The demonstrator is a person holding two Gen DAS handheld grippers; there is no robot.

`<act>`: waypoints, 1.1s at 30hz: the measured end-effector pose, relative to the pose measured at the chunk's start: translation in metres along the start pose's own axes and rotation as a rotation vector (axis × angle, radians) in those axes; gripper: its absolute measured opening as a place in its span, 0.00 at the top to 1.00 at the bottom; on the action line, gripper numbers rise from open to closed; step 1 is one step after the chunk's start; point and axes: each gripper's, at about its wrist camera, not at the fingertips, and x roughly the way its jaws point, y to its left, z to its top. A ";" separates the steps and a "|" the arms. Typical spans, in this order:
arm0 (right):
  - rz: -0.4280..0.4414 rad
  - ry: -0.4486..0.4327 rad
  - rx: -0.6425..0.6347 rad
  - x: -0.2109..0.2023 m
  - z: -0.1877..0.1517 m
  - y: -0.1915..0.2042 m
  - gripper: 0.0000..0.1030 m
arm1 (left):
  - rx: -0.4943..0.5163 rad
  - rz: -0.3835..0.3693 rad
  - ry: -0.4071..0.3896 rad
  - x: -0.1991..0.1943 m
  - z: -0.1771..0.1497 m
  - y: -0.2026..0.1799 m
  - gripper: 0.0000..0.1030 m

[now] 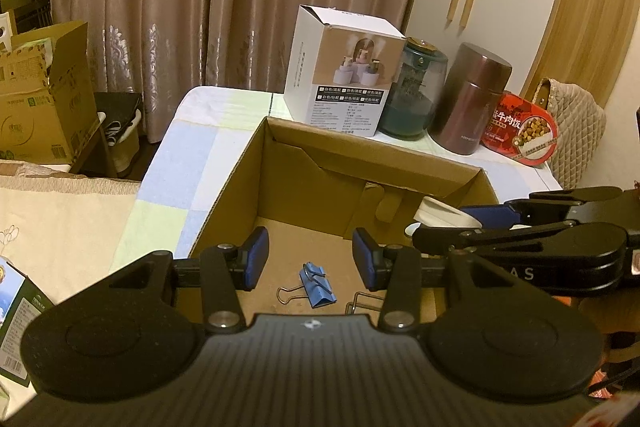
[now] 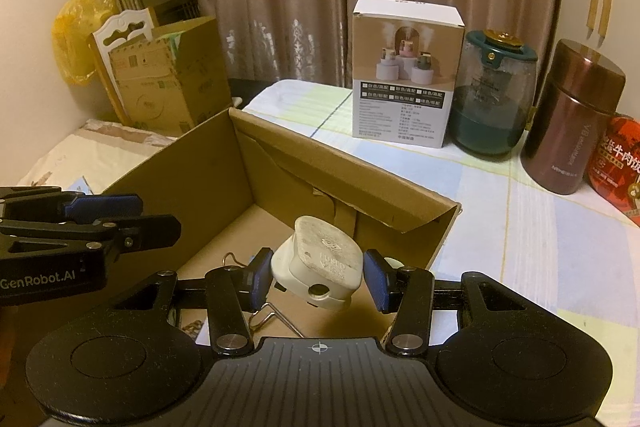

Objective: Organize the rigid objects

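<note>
An open cardboard box (image 1: 404, 163) (image 2: 168, 163) stands on the table. On its floor lies a blue binder clip (image 1: 316, 283); wire clip handles (image 2: 272, 315) show under my right gripper. My right gripper (image 2: 316, 277) is shut on a white plug adapter (image 2: 320, 267) and holds it above the box's inside. In the left wrist view it enters from the right (image 1: 480, 217) with the white adapter (image 1: 440, 213) between its pads. My left gripper (image 1: 310, 259) is open and empty over the box's near edge. It shows at the left of the right wrist view (image 2: 132, 211).
At the back of the table stand a white product box (image 1: 340, 75) (image 2: 404, 75), a green glass jar (image 1: 416, 87) (image 2: 494, 99), a brown metal canister (image 1: 470, 99) (image 2: 572, 119) and a red food tub (image 1: 520, 127) (image 2: 620, 167). Another cardboard box (image 1: 44, 95) (image 2: 168, 79) stands left.
</note>
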 end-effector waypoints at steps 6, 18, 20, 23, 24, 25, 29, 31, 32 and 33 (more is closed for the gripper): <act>0.001 -0.014 0.011 0.001 0.002 -0.003 0.56 | 0.001 0.000 0.001 0.000 -0.001 0.000 0.61; 0.006 -0.028 0.029 -0.009 -0.002 -0.005 0.54 | 0.014 -0.003 0.007 0.000 -0.001 -0.003 0.61; 0.006 -0.026 0.027 -0.010 -0.002 -0.004 0.54 | 0.018 -0.005 0.007 0.000 0.000 -0.004 0.61; 0.008 -0.025 0.028 -0.013 -0.004 -0.002 0.52 | 0.016 -0.016 0.004 -0.002 0.001 -0.005 0.61; 0.009 -0.025 0.030 -0.015 -0.005 -0.001 0.50 | 0.013 -0.022 0.003 -0.003 0.001 -0.005 0.60; 0.011 -0.025 0.033 -0.017 -0.006 0.000 0.50 | 0.013 -0.023 0.000 -0.005 0.001 -0.005 0.59; 0.022 -0.036 0.048 -0.030 -0.011 0.007 0.45 | 0.027 -0.009 -0.010 -0.015 0.003 -0.008 0.53; 0.029 -0.043 0.058 -0.039 -0.014 0.010 0.42 | 0.027 -0.001 -0.014 -0.021 0.001 -0.008 0.48; 0.032 -0.047 0.062 -0.044 -0.015 0.011 0.40 | 0.027 0.001 -0.015 -0.024 0.000 -0.008 0.47; 0.032 -0.052 0.066 -0.050 -0.017 0.013 0.38 | 0.024 0.003 -0.017 -0.029 -0.002 -0.008 0.43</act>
